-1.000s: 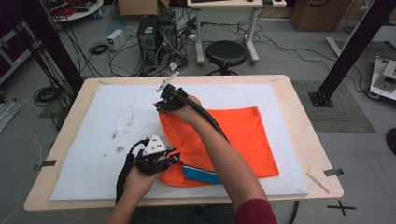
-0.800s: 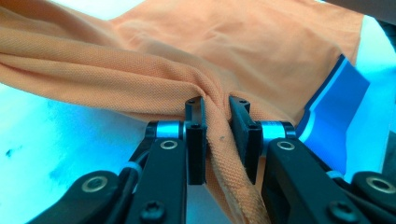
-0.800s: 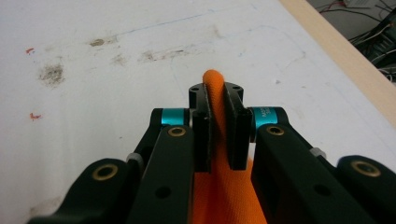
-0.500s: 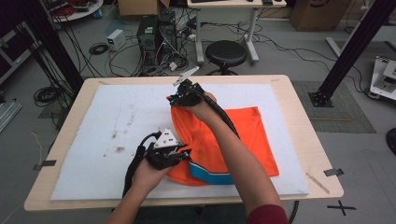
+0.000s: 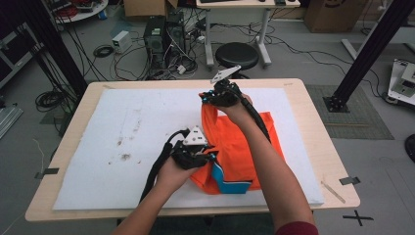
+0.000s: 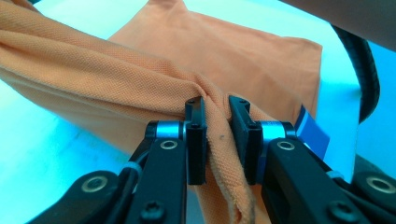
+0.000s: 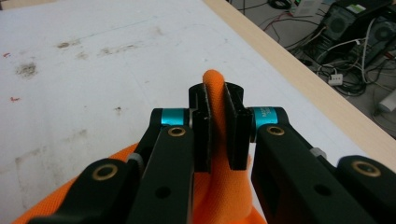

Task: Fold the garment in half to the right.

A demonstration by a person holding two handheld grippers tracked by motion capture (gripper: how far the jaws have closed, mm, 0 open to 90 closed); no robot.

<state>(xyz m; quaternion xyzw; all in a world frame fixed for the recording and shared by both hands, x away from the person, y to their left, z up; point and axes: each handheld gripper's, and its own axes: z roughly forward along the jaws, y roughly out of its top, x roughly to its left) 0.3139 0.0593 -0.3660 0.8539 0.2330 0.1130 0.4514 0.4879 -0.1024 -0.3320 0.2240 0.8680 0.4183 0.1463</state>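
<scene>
An orange shirt (image 5: 247, 144) with a blue collar part (image 5: 226, 181) lies partly folded on the white mat (image 5: 122, 127). My left gripper (image 5: 208, 154) is shut on a bunched edge of the shirt (image 6: 217, 135) near the table's front. My right gripper (image 5: 208, 98) is shut on another fold of the orange shirt (image 7: 217, 98) and holds it lifted above the mat at the far side. The cloth hangs stretched between the two grippers. A blue tab (image 6: 312, 130) shows behind the left gripper's jaws.
The white mat covers a wooden table (image 5: 313, 112) and bears dark smudges (image 5: 125, 156) on its left half. A stool (image 5: 236, 55), a computer tower (image 5: 159, 34) and cables stand on the floor beyond the far edge. A black post (image 5: 372, 49) rises at the right.
Both grippers have carried the shirt's left edge to the right. The right gripper rose and moved farther back; the left one shifted right, so the shirt folds over itself.
</scene>
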